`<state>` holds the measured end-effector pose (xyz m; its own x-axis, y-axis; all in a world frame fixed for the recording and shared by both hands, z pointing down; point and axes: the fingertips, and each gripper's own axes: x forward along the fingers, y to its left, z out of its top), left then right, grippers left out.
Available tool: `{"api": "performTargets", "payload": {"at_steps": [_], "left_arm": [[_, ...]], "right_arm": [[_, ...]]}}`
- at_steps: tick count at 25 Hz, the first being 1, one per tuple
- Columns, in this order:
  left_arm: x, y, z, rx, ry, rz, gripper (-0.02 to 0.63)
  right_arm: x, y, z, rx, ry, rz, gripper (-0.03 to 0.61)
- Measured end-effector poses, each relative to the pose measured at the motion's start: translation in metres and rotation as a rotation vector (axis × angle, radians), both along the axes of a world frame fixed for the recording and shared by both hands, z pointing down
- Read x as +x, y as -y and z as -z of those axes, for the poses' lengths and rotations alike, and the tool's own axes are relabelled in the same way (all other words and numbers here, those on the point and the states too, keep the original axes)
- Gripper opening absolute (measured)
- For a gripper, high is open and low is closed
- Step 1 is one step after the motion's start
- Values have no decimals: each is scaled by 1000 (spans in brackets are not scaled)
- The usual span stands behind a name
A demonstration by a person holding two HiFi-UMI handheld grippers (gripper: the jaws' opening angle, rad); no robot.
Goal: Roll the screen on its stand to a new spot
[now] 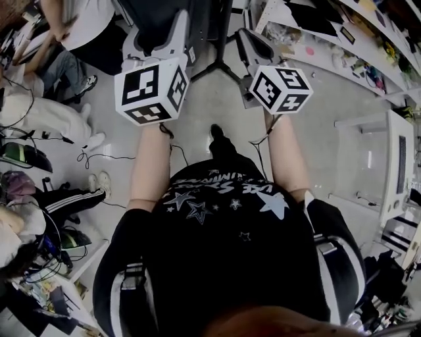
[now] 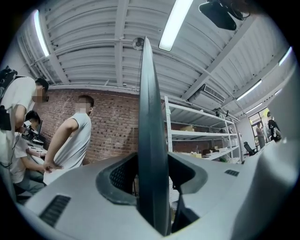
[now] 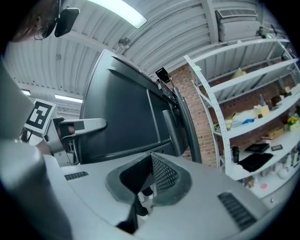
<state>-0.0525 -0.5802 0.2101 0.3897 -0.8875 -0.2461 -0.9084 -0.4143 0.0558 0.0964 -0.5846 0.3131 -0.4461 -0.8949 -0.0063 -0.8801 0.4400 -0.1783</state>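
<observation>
In the left gripper view the dark screen (image 2: 151, 122) stands edge-on, and my left gripper (image 2: 152, 157) is shut on that edge with a pad on either side of it. The right gripper view takes in the screen's (image 3: 124, 110) broad dark panel, with a small camera (image 3: 161, 73) on its top edge. My right gripper (image 3: 151, 157) has its tips together just below the panel, and nothing shows between them. In the head view both marker cubes, left (image 1: 151, 89) and right (image 1: 281, 89), are held out toward the screen (image 1: 158, 16) above the stand's legs (image 1: 217, 66).
Seated people (image 1: 39, 112) and floor cables (image 1: 99, 156) crowd the left. White shelving (image 1: 329, 46) full of items runs along the right, with a white machine (image 1: 398, 164) below it. Two people (image 2: 70, 140) stand by a brick wall (image 2: 112, 122).
</observation>
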Motion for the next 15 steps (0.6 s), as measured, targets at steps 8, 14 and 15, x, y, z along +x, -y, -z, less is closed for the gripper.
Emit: {"api": "performTargets", "payload": {"at_steps": [8,14,15], "left_arm": [[9,-47,2,22,-3,-40,218],[20,-83,2,37,-12,-31,218],[20,-89,3,36,-12,-23,218]], "right_arm": [[19,-56,-11,-34,-2,-76,8],[28,-90,-5,-15,-8,-83,8],[31,-95,-4,-12,-8,-79,8]]}}
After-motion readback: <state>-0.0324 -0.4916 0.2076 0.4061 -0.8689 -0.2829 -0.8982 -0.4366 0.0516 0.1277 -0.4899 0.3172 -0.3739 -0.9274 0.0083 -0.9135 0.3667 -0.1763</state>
